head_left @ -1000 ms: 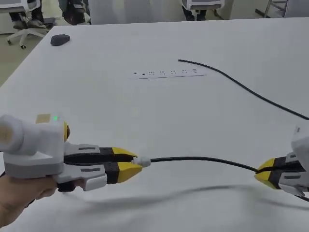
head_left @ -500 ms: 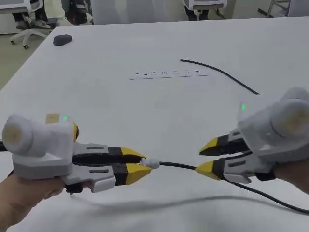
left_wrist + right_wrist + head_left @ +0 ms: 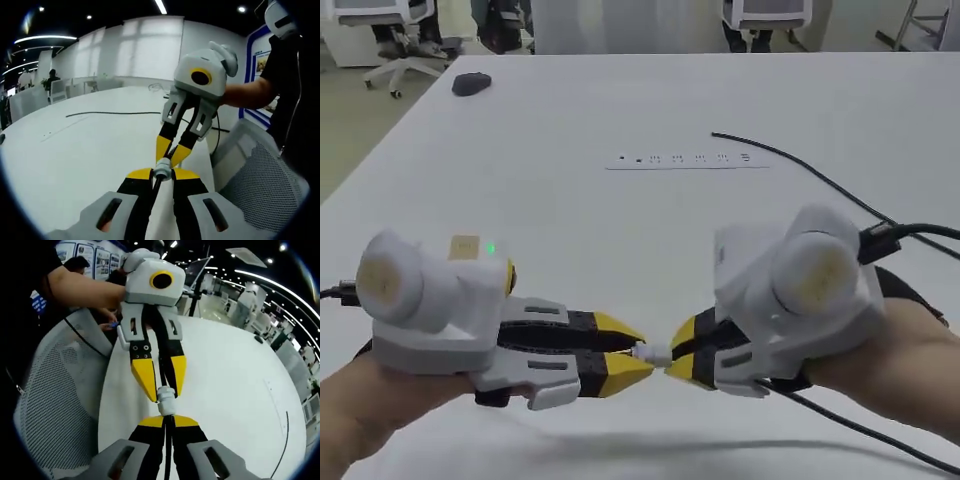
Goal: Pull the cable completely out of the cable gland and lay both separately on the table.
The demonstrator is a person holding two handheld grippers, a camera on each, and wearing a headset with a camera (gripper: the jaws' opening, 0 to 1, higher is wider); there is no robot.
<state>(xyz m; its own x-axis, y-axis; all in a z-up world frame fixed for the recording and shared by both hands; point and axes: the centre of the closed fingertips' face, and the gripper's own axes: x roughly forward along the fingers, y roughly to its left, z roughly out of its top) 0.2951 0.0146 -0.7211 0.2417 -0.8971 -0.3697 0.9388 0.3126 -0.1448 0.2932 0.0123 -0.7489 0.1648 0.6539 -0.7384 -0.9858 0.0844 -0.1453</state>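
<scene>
Left hand-held gripper point(image 3: 638, 352) is clamped on the small white plastic cable gland point(image 3: 656, 353); right hand-held gripper point(image 3: 676, 356) pinches the thin black cable point(image 3: 820, 412) just beside it. Both are above the white bench point(image 3: 620, 220).

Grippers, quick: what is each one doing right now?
Left gripper: shut on the white cable gland.
Right gripper: shut on the black cable, right beside the gland.

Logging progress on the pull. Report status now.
Left gripper shut on cable gland. Right gripper shut on cable, tip to tip. Cable not yet out. Power strip well beyond, no obstruction.
</scene>
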